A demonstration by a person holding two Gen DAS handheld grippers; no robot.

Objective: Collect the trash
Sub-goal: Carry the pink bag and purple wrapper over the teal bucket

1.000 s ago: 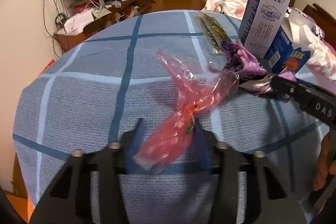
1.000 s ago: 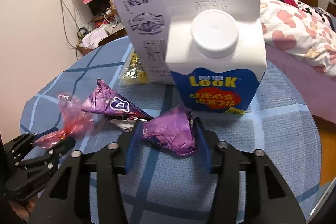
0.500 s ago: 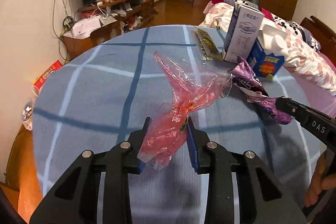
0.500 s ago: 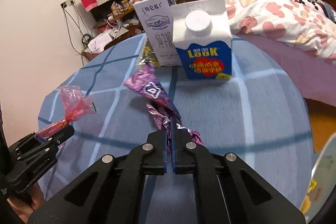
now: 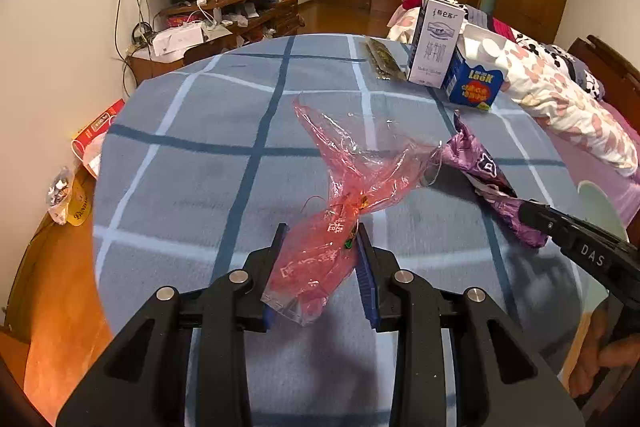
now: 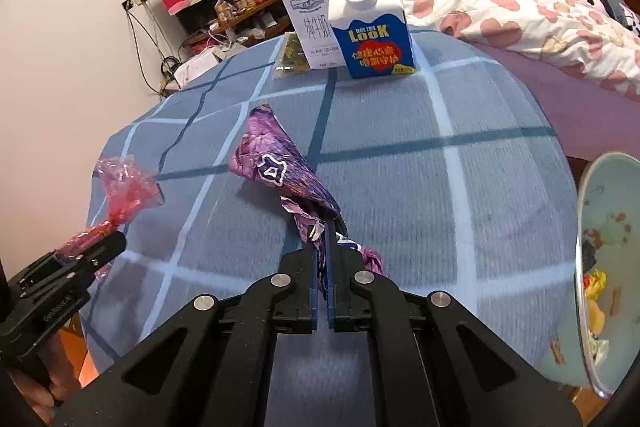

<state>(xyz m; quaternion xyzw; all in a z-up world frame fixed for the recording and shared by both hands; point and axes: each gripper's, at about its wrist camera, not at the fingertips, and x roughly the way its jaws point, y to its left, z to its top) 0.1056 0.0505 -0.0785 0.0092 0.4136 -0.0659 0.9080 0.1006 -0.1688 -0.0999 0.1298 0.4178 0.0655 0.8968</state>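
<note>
Purple wrapper (image 6: 280, 167) pinched between right jaws.

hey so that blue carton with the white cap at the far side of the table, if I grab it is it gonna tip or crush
The blue carton stands upright on a broad flat base on the checked tablecloth, so it probably won't roll. It is tall, so a high push might tip it. Its paperboard walls would likely dent under a hard squeeze. Whether it is full cannot be told.

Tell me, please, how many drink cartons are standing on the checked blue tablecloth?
2. The tall white milk carton stands at the far edge; the blue-and-white capped carton stands touching its right side. None seems hidden.
</note>
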